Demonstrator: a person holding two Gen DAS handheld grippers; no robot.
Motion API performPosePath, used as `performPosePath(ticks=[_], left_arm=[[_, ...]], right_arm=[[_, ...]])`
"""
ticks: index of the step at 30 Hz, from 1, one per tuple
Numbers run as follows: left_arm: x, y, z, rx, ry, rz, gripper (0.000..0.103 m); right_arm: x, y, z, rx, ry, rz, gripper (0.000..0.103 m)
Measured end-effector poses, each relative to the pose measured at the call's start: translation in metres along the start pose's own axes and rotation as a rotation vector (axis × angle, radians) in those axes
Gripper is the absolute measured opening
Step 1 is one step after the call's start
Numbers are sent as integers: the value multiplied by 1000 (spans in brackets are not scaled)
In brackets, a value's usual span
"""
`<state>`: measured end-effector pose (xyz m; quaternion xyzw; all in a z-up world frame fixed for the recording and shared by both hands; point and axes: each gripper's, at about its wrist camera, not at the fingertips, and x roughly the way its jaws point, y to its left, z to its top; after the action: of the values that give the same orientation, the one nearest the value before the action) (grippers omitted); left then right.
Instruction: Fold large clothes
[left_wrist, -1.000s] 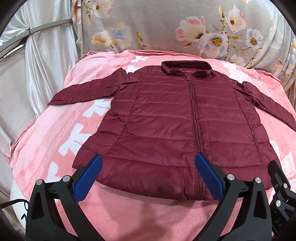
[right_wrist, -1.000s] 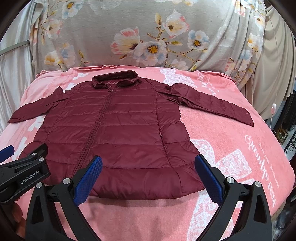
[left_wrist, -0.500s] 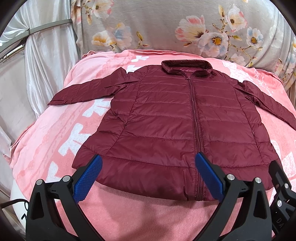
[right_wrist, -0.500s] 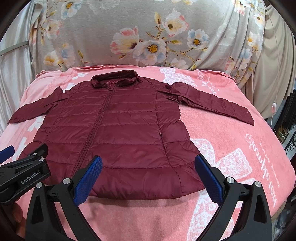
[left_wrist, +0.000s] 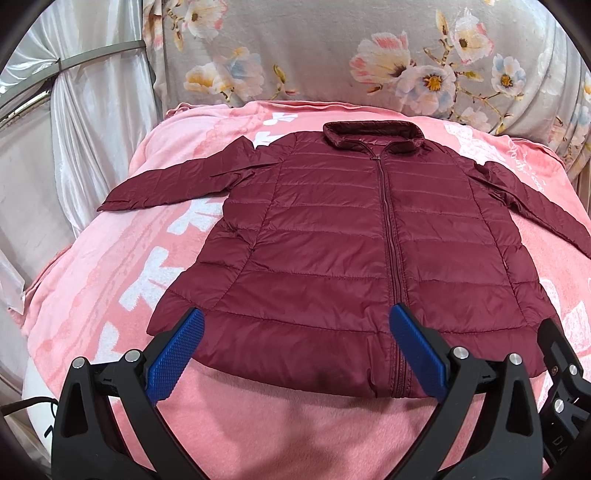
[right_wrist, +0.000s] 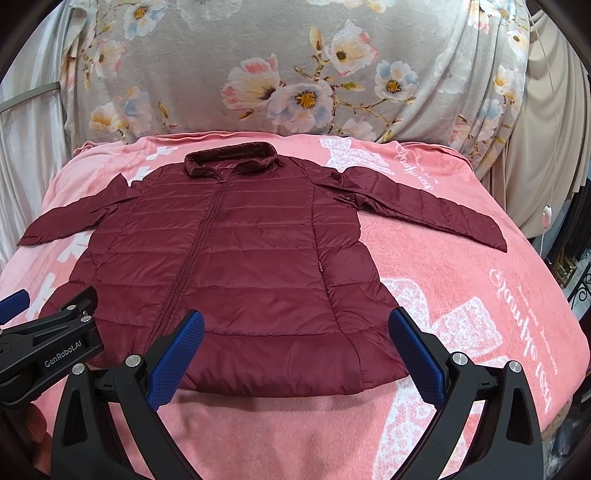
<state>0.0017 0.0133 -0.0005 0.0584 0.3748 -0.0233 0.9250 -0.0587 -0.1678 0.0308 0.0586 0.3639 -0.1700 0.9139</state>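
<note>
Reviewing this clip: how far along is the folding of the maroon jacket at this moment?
Done: the maroon jacket lies flat, zipped, front up on the pink blanket, both sleeves spread out. In hand: nothing; the left gripper and right gripper hover open near the hem, neither touching fabric. Left: every fold, since the left sleeve, right sleeve and body show no fold yet.

maroon quilted jacket (left_wrist: 332, 251) | zipped, flat, face-up | sleeves spread
</note>
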Motion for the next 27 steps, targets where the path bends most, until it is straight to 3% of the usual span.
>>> performPosePath(ticks=[27], left_arm=[[-2,9,1,3,4,7,98]], right_arm=[[-1,3,-1,-5,1,8,98]])
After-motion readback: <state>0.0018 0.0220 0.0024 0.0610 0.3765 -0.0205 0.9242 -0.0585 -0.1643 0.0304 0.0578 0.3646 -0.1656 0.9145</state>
